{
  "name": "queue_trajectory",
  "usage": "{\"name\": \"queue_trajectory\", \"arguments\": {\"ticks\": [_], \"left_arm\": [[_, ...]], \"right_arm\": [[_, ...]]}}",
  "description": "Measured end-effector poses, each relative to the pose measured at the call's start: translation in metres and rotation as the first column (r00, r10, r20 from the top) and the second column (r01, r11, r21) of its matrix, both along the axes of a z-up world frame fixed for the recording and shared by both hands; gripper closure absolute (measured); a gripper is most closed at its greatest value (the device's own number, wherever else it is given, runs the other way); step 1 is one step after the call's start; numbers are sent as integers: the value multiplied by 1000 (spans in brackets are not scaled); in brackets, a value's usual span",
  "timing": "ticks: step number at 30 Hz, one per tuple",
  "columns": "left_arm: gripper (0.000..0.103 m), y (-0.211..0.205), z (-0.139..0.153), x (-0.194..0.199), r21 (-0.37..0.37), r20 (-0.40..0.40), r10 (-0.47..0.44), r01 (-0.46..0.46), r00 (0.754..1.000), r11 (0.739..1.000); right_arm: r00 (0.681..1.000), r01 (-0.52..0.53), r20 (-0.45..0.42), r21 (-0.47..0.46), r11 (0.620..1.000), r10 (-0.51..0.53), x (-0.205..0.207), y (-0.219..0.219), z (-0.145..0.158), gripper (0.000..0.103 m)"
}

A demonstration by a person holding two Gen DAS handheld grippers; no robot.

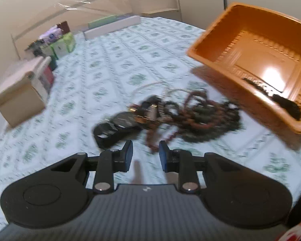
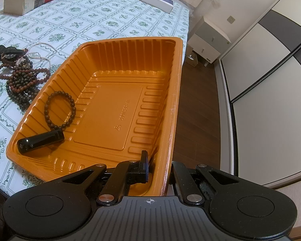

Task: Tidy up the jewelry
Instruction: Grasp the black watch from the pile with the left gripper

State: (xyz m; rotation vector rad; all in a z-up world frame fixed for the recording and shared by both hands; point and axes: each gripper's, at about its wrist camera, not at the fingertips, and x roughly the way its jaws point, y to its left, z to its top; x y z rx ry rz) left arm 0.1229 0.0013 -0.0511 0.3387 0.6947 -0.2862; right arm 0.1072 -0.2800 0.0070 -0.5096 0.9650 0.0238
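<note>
An orange plastic tray (image 2: 160,64) is held tilted above the bed; it also shows in the left wrist view (image 1: 226,30). My right gripper (image 2: 160,168) is shut on the tray's near wall, one finger inside and one outside. In the tray lie a dark bead bracelet (image 2: 59,110) and a black cylindrical item (image 2: 40,141). A pile of brown bead strands (image 1: 200,114) and a black watch (image 1: 118,124) lies on the floral bedsheet (image 1: 110,70); the pile also shows in the right wrist view (image 2: 20,78). My left gripper (image 1: 145,154) is open and empty just short of the pile.
A stack of books (image 1: 22,92) and small boxes (image 1: 62,44) sit at the bed's left. Long flat boxes (image 1: 112,26) lie at the far edge. A white nightstand (image 2: 208,40), wood floor and wardrobe doors (image 2: 271,70) are beyond the bed at the right.
</note>
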Motion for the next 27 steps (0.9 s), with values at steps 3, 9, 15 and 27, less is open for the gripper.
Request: {"name": "queue_trajectory", "arguments": {"ticks": [3, 9, 15, 27], "left_arm": [[75, 12, 2, 13, 59, 32, -4, 2, 999, 998], [62, 32, -5, 42, 139, 25, -61, 57, 998, 989], [60, 38, -17, 64, 152, -36, -143, 147, 989, 977], [82, 43, -1, 32, 39, -139, -94, 100, 986, 994]], "right_arm": [[1000, 0, -1, -1, 1000, 0, 1, 1, 0, 98], [1000, 1, -1, -1, 1000, -1, 1, 1, -1, 98], [1000, 4, -4, 0, 1000, -4, 1, -2, -1, 98], [1000, 6, -2, 2, 1000, -6, 1, -2, -1, 98]]}}
